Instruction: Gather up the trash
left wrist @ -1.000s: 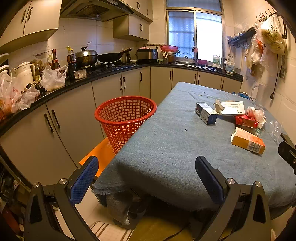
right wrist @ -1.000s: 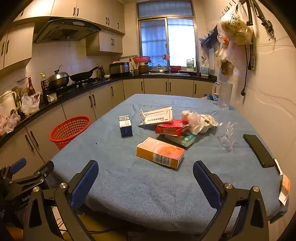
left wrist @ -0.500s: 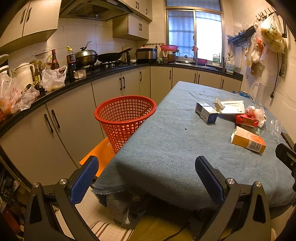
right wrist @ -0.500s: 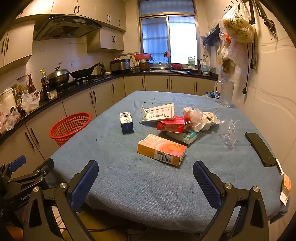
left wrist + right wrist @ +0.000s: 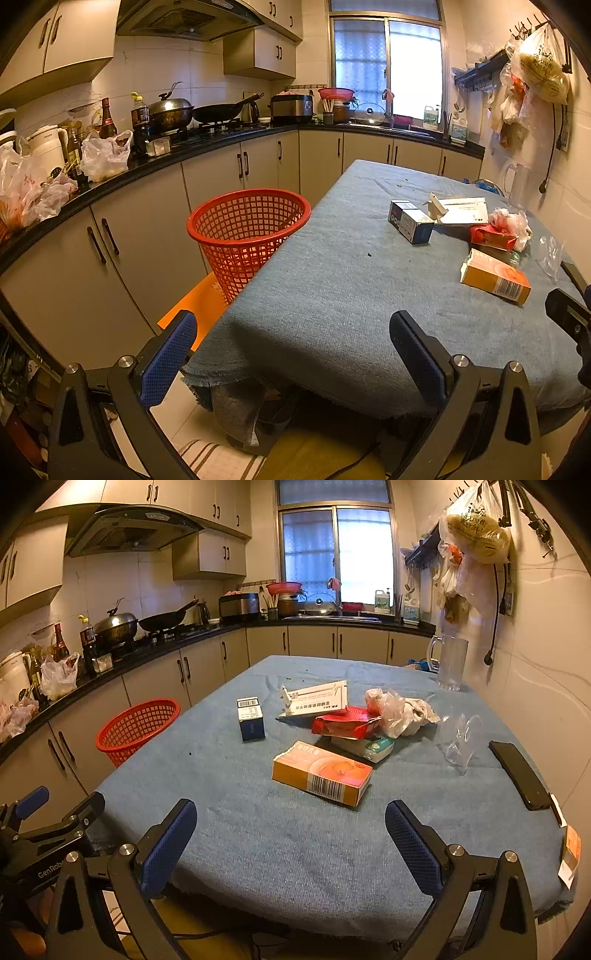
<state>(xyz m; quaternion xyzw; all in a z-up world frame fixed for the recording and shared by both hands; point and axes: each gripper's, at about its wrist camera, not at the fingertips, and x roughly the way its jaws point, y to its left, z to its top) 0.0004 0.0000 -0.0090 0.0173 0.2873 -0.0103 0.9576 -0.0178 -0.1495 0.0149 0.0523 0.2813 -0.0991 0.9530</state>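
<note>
While both claws hang wide and empty, left claw [image 5: 291, 339] and right claw [image 5: 291, 827], nothing seems collected yet. Next, the right should reach the orange box [image 5: 321, 773] at 12 o'clock; basket [image 5: 137, 725] waits at 10 o'clock off the surface [image 5: 258, 842].

"GenRobo", cut off, on the left tool's [image 5: 55, 834] arm; box [image 5: 321, 773] print unreadable.

Red lattice-mesh basket [image 5: 137, 723]. Blue-grey tablecloth [image 5: 258, 830]. Orange carton [image 5: 321, 772], barcode on side. Dark-blue small box [image 5: 251, 718]. White box [image 5: 316, 698], red stripe. Red crumpled pack [image 5: 345, 723]. Black phone [image 5: 519, 773], 3 o'clock.
</note>
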